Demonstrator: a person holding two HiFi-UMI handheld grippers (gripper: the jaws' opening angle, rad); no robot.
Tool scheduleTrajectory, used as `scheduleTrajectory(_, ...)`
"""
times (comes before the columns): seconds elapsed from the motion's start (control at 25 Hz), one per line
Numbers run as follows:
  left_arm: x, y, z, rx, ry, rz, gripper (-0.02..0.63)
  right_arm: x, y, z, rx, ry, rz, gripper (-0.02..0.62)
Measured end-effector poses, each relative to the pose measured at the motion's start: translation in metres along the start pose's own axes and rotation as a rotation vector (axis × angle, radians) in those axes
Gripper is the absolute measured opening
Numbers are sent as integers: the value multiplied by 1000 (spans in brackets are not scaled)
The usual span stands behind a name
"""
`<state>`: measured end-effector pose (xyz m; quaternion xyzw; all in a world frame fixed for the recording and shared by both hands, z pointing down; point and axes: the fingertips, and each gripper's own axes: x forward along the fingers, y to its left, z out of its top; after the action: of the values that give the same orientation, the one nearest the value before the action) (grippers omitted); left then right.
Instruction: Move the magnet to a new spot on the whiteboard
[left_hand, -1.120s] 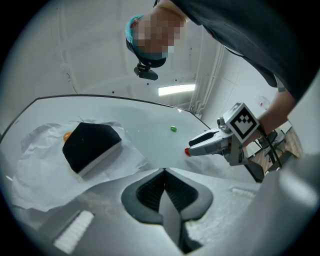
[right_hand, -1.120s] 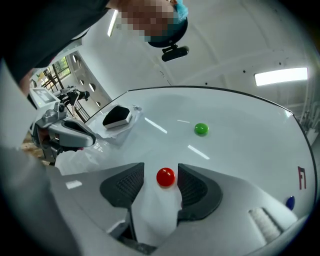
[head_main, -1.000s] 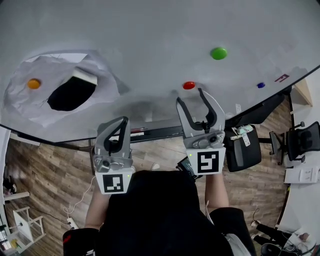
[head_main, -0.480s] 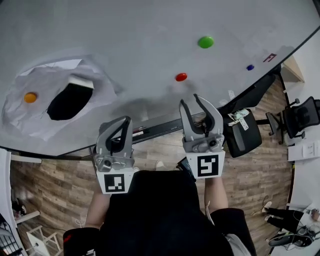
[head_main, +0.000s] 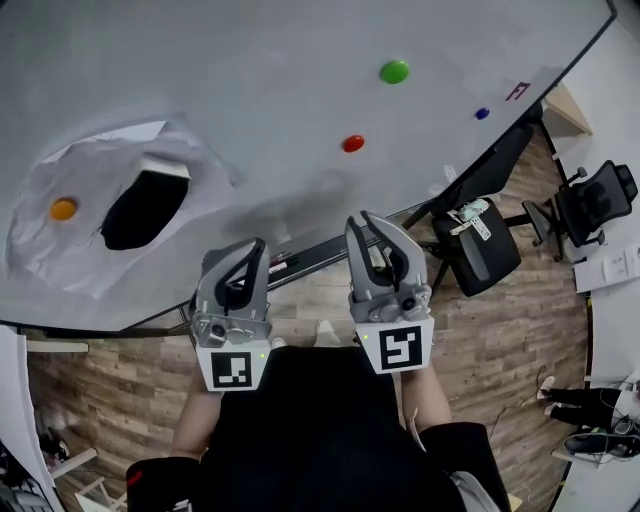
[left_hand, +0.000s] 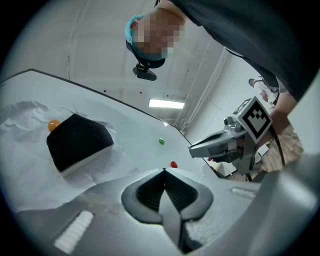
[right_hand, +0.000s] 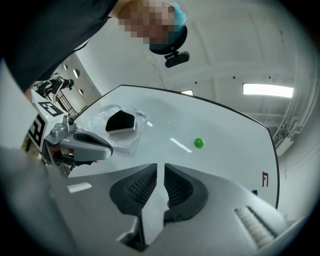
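On the whiteboard (head_main: 250, 80) a red magnet (head_main: 353, 143) sits below a green magnet (head_main: 394, 71); a blue magnet (head_main: 482, 113) is at the right and an orange magnet (head_main: 63, 209) at the far left. My right gripper (head_main: 361, 217) hangs below the red magnet, apart from it. Its jaws have just been closing and now keep a narrow gap with nothing between them. My left gripper (head_main: 258, 244) is shut and empty near the board's lower edge. The left gripper view shows the red magnet (left_hand: 173, 164) and green magnet (left_hand: 161, 141) beyond my shut left gripper (left_hand: 164, 171).
A black eraser (head_main: 145, 208) lies on a crumpled white sheet (head_main: 60, 250) at the board's left. A marker ledge (head_main: 310, 262) runs along the lower edge. A black office chair (head_main: 480, 255) and another chair (head_main: 590, 205) stand on the wooden floor at the right.
The right gripper's jaws have gone from wide open to nearly closed, and it has drawn back down from the red magnet. The left gripper has hardly moved.
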<state>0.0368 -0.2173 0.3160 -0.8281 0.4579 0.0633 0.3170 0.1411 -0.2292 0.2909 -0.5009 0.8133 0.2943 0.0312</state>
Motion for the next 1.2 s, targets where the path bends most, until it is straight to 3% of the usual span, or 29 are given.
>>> scheduleTrajectory(0.56, -10, -11, 8, -53, -58, -93, 2, -22, 20, 11, -18, 53, -103, 2)
scheduleTrajectory(1.2, -32, -5, 7, -78, -62, -114, 2, -30, 48, 16, -18, 93, -94, 0)
